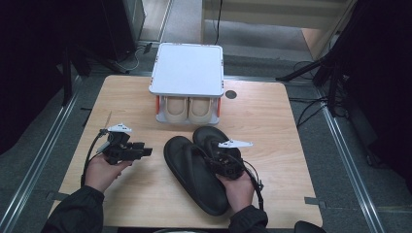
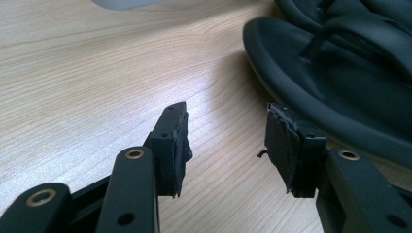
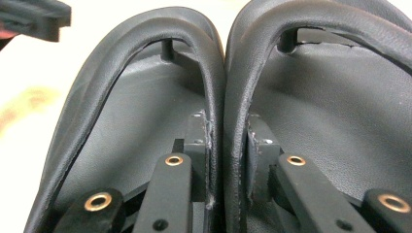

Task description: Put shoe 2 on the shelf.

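Two black flip-flops (image 1: pixel 194 172) lie side by side on the wooden table (image 1: pixel 272 126), toward its near edge right of centre. The right gripper (image 3: pixel 226 141) pinches their two adjoining straps together between nearly closed jaws. The left gripper (image 2: pixel 226 141) hovers near the left flip-flop's rim, jaws well apart, holding nothing. At the far edge, a white shoe rack (image 1: pixel 187 68) shelters beige slippers (image 1: pixel 188 109).

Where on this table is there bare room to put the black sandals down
Bare wood lies right of the black sandals, out to the table edge, and along the left side behind the left claw. The middle is crowded: the white rack holding beige shoes stands just behind the sandals, pinched together in the right claw.
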`<state>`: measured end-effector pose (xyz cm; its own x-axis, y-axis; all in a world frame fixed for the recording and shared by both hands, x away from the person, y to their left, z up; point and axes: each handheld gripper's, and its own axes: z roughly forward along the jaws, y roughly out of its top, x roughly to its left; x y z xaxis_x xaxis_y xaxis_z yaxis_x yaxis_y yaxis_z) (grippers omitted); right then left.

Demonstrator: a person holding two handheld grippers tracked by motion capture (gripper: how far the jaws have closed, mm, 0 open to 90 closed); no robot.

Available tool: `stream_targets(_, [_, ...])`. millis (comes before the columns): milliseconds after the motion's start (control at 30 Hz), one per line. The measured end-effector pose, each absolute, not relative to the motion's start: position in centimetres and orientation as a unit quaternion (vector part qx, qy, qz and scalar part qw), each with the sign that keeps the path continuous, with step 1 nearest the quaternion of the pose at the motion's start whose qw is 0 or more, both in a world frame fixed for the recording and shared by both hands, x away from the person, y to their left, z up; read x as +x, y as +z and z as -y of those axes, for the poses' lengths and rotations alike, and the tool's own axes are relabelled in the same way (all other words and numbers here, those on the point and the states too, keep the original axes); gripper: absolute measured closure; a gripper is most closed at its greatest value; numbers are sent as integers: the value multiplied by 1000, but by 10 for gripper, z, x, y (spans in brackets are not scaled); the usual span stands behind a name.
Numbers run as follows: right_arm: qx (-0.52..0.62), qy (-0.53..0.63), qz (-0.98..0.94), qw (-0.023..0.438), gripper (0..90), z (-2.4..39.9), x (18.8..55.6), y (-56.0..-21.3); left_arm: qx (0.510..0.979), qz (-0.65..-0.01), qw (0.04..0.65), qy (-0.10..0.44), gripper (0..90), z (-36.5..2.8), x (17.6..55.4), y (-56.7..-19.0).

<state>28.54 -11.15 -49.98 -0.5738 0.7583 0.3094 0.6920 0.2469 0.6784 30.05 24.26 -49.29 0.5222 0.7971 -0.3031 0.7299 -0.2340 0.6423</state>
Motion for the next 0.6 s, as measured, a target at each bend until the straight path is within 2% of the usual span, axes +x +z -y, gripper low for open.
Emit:
stream_targets(133, [421,407,-810,18,761,114,287,-494,780,-491,386,48,508,-245,300,-492])
stream_targets(300, [380,412,-828,11,761,113,292,-487,772,-499,391,53,503,-254,300,-490])
stream_targets(600, [317,403,-857,-52,760,107,304,-486,757,-519,393,61,500,-272,296,-490])
